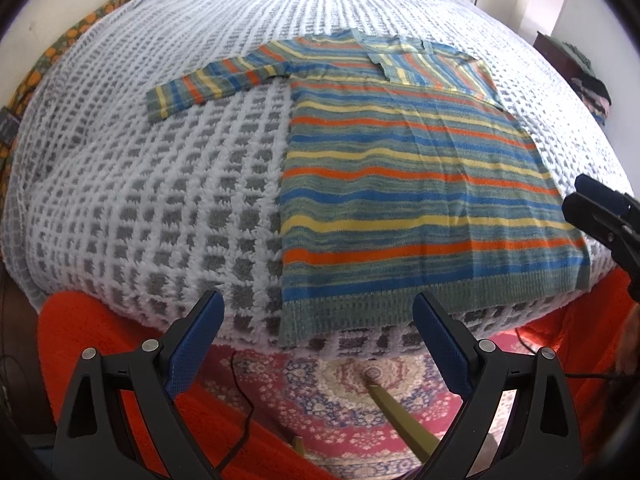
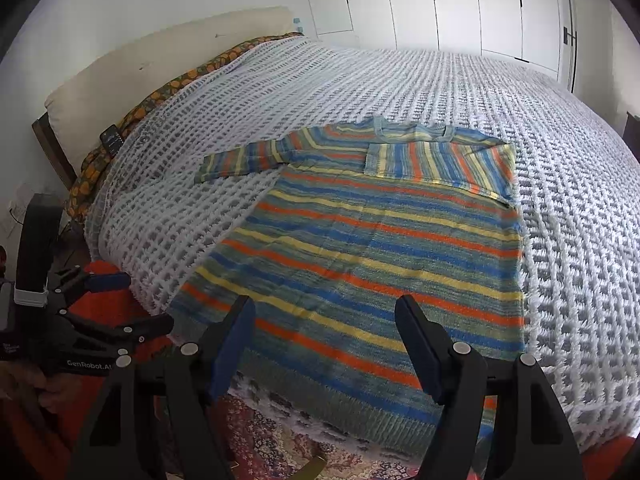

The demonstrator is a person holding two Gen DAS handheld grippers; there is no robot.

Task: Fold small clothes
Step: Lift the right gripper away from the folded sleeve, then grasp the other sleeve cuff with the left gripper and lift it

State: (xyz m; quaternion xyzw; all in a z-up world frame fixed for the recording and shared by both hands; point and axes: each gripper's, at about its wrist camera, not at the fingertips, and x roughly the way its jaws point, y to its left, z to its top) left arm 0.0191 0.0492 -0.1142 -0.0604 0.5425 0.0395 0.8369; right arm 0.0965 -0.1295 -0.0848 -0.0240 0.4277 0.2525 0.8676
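A striped knit sweater (image 1: 420, 184) in blue, yellow, orange and grey-green lies flat on the bed, hem toward me. Its left sleeve (image 1: 208, 84) stretches out to the left; its right sleeve (image 1: 424, 66) is folded across the chest. The sweater also shows in the right wrist view (image 2: 380, 248). My left gripper (image 1: 318, 312) is open and empty, just off the hem at the bed's near edge. My right gripper (image 2: 324, 320) is open and empty above the hem. The right gripper also shows at the right edge of the left wrist view (image 1: 600, 216), and the left gripper at the left of the right wrist view (image 2: 108, 304).
A white and grey checked blanket (image 1: 160, 200) covers the bed. An orange cloth (image 1: 80, 344) hangs below the near edge over a patterned rug (image 1: 352, 400). A dark phone (image 2: 112, 140) lies near the headboard. White wardrobe doors (image 2: 460, 4) stand behind the bed.
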